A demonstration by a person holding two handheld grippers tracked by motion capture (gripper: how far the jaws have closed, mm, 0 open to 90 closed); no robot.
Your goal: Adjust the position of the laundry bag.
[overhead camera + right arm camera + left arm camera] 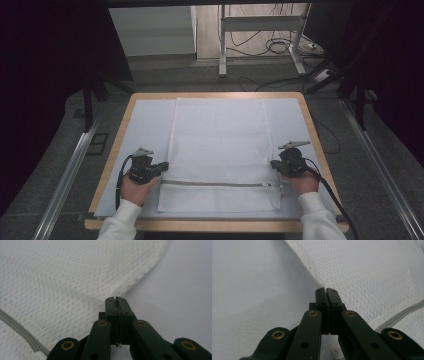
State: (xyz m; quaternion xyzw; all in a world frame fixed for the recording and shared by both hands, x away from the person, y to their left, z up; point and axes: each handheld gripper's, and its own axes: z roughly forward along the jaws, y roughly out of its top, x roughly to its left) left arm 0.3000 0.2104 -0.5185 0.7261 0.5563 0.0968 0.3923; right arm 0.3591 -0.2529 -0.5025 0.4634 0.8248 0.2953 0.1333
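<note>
You have both side edges of the mesh bag (217, 150) pinched, left gripper (164, 166) and right gripper (274, 164); folding is not yet begun.

A lab-like recording space: dark curtains (45, 75), floor cables (280, 47), metal frame legs (222, 40), a covered worktable (145, 115)

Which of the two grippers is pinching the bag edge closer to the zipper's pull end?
The right gripper, shut on the white mesh laundry bag. The grey zipper has its pull at the right end, below that gripper; the left gripper holds the opposite edge.
</note>
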